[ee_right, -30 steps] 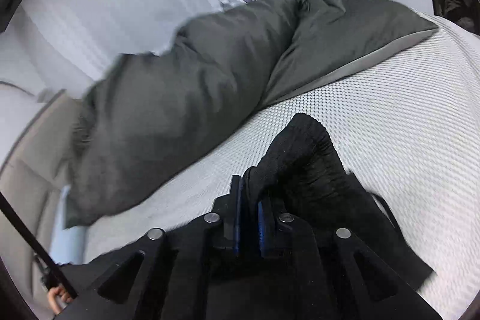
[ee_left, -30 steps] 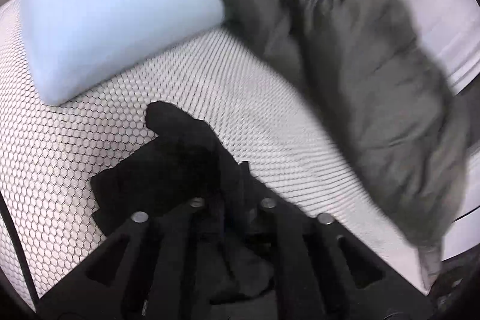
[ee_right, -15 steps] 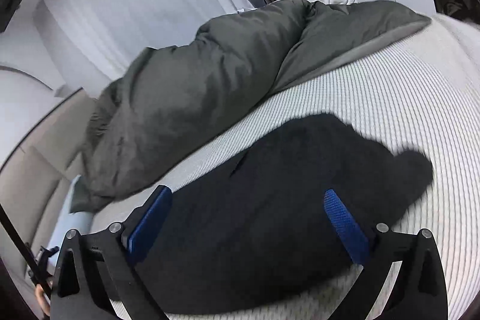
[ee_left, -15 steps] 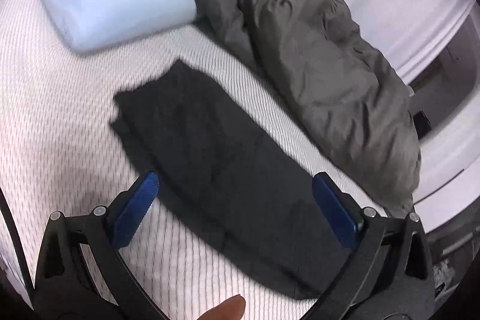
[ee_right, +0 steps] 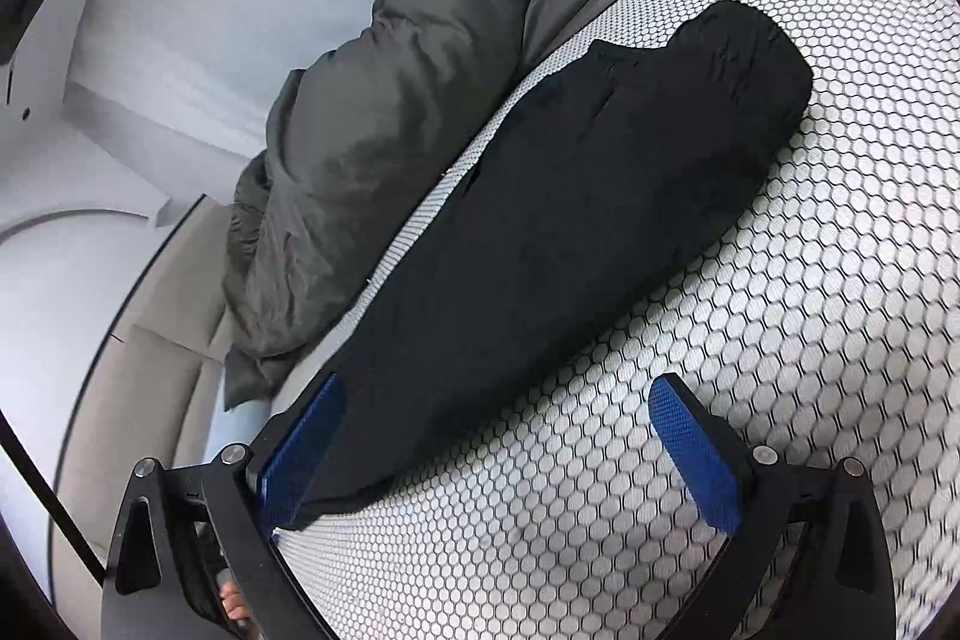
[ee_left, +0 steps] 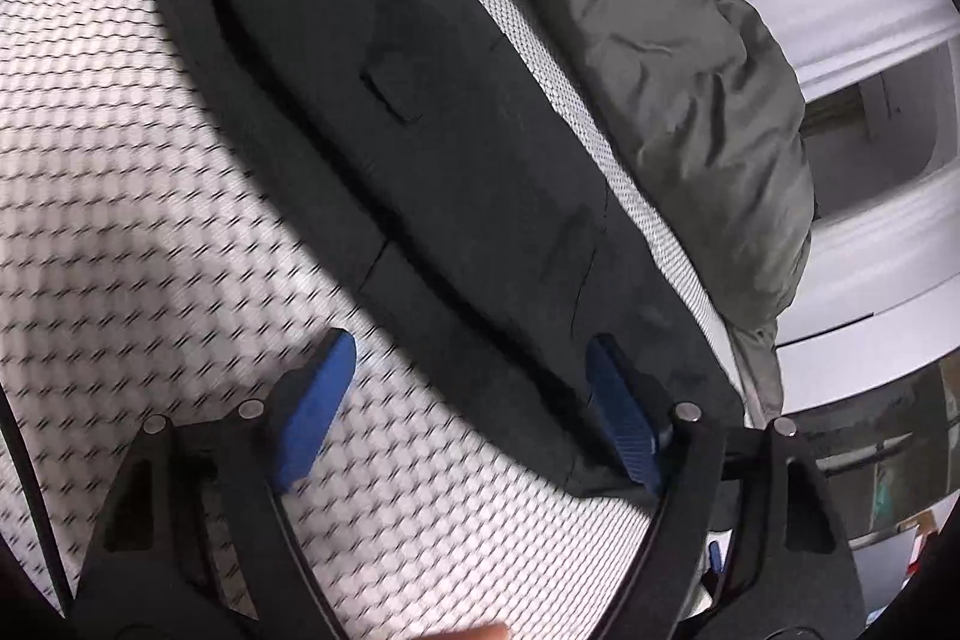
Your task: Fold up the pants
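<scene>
Black pants (ee_left: 420, 100) lie flat in a long, narrow strip, folded lengthwise, on the white honeycomb-patterned mattress (ee_left: 120, 220). My left gripper (ee_left: 468, 412) hovers low over one end of the strip. Its jaws are closing, with the pants' near edge lying between the blue pads, which do not press on it. In the right wrist view the pants (ee_right: 570, 220) run away from me diagonally. My right gripper (ee_right: 498, 454) stands wide open over the other end, its left pad (ee_right: 300, 442) beside the cloth's corner, holding nothing.
A crumpled grey duvet (ee_left: 660, 40) lies along the far side of the pants, close to their edge, and shows again in the right wrist view (ee_right: 372, 130). A beige headboard (ee_right: 150, 370) rises beyond it. Bare mattress (ee_right: 780, 400) spreads on the near side.
Both grippers let go of the bunched pants and opened. The pants now lie stretched out flat. Both grippers have dropped lower, toward the two ends, and the left jaws have narrowed a little.
</scene>
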`<state>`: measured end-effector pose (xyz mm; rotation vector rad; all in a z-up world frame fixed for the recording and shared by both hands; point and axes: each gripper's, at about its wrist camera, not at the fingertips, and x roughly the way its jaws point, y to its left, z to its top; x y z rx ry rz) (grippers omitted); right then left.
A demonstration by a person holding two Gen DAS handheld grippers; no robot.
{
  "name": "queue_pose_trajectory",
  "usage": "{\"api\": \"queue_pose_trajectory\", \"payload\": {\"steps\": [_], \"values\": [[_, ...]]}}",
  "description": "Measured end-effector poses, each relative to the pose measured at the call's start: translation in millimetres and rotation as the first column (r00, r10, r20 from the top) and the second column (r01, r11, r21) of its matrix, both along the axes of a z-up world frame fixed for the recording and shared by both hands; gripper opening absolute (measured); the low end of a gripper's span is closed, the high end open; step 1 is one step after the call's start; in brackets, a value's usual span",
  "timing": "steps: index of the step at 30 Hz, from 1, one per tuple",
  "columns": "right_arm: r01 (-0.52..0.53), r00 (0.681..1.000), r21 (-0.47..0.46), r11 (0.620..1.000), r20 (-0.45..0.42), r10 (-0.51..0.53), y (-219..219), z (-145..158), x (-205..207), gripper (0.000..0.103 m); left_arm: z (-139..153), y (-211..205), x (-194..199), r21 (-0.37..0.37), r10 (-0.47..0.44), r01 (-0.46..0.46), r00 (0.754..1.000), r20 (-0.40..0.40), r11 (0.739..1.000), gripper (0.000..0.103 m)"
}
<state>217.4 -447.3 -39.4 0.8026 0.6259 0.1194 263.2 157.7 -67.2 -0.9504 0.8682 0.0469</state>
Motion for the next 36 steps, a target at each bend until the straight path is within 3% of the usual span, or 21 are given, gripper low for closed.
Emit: {"api": "queue_pose_trajectory", "payload": {"steps": [3, 5, 6, 7, 8, 9, 10, 12, 15, 23, 28, 31, 32, 34, 35, 36], "values": [[0.009, 1.000, 0.043, 0.999, -0.004, -0.009, -3.2, -4.4, 19.1, 0.103, -7.2, 2.1, 11.8, -0.032, 0.020, -0.020, 1.000, -0.007, 0.999, 0.072], [0.021, 0.999, 0.040, 0.999, -0.038, -0.020, -1.4, -9.6, 36.4, 0.101, -12.9, 4.8, 16.8, -0.041, 0.055, -0.056, 0.998, -0.025, 0.998, 0.065], [0.030, 0.998, 0.025, 0.999, -0.050, -0.028, 0.4, -12.8, 45.4, 0.096, -13.5, 5.7, 17.8, -0.040, 0.074, -0.075, 0.997, -0.020, 0.996, 0.058], [0.036, 0.997, 0.008, 0.999, -0.062, -0.036, 2.5, -14.9, 51.0, 0.088, -13.3, 7.9, 20.9, -0.031, 0.086, -0.086, 0.996, -0.013, 0.996, 0.042], [0.040, 0.996, -0.007, 0.999, -0.073, -0.041, 3.1, -16.1, 54.5, 0.083, -14.1, 7.8, 20.7, -0.008, 0.100, -0.101, 0.995, -0.014, 0.995, 0.033], [0.042, 0.995, -0.032, 0.999, -0.089, -0.045, 5.5, -17.8, 59.1, 0.068, -15.2, 10.8, 21.5, 0.005, 0.112, -0.112, 0.994, -0.017, 0.994, 0.018], [0.048, 0.994, -0.047, 0.998, -0.099, -0.052, 5.9, -19.4, 61.5, 0.040, -18.0, 13.4, 22.8, -0.002, 0.116, -0.116, 0.993, -0.011, 0.993, 0.013], [0.058, 0.992, -0.028, 0.998, -0.109, -0.061, 1.9, -24.9, 60.3, 0.015, -23.4, 16.3, 19.8, -0.019, 0.128, -0.128, 0.992, 0.004, 0.992, 0.010], [0.049, 0.996, -0.004, 0.999, -0.081, -0.049, 1.2, -24.5, 53.9, 0.007, -17.4, 13.0, 15.4, 0.023, 0.125, -0.126, 0.992, 0.022, 0.992, 0.009], [-0.014, 0.998, -0.067, 0.998, -0.063, 0.010, 17.0, -5.5, -1.2, 0.005, -5.9, 24.1, -36.1, -0.006, 0.110, -0.110, 0.993, 0.034, 0.994, 0.008], [-0.004, 0.994, -0.139, 0.990, -0.112, -0.012, 21.2, -10.4, -24.6, 0.006, -9.4, 26.7, -68.2, 0.038, 0.096, -0.096, 0.995, 0.006, 0.995, 0.014], [0.004, 0.991, -0.121, 0.993, -0.132, -0.020, 14.7, -17.0, -29.0, 0.007, -2.4, 28.7, -81.0, 0.066, 0.110, -0.110, 0.994, 0.007, 0.992, 0.015], [0.015, 0.991, -0.117, 0.993, -0.130, -0.030, 12.8, -16.1, -30.7, 0.010, 4.3, 28.6, -86.4, 0.098, 0.126, -0.125, 0.992, 0.001, 0.987, 0.016], [0.070, 0.988, -0.136, 0.988, -0.128, -0.088, 7.0, -11.5, -37.8, 0.027, 15.8, 27.4, -94.7, 0.164, 0.146, -0.145, 0.989, 0.010, 0.976, 0.020], [0.100, 0.986, -0.144, 0.984, -0.120, -0.118, 3.8, -9.4, -42.2, 0.031, 23.7, 25.6, -99.7, 0.202, 0.152, -0.154, 0.988, 0.025, 0.967, 0.024], [0.140, 0.982, -0.156, 0.978, -0.105, -0.158, -0.1, -6.4, -49.2, 0.040, 30.8, 22.9, -104.8, 0.231, 0.153, -0.158, 0.987, 0.040, 0.960, 0.035]]}}
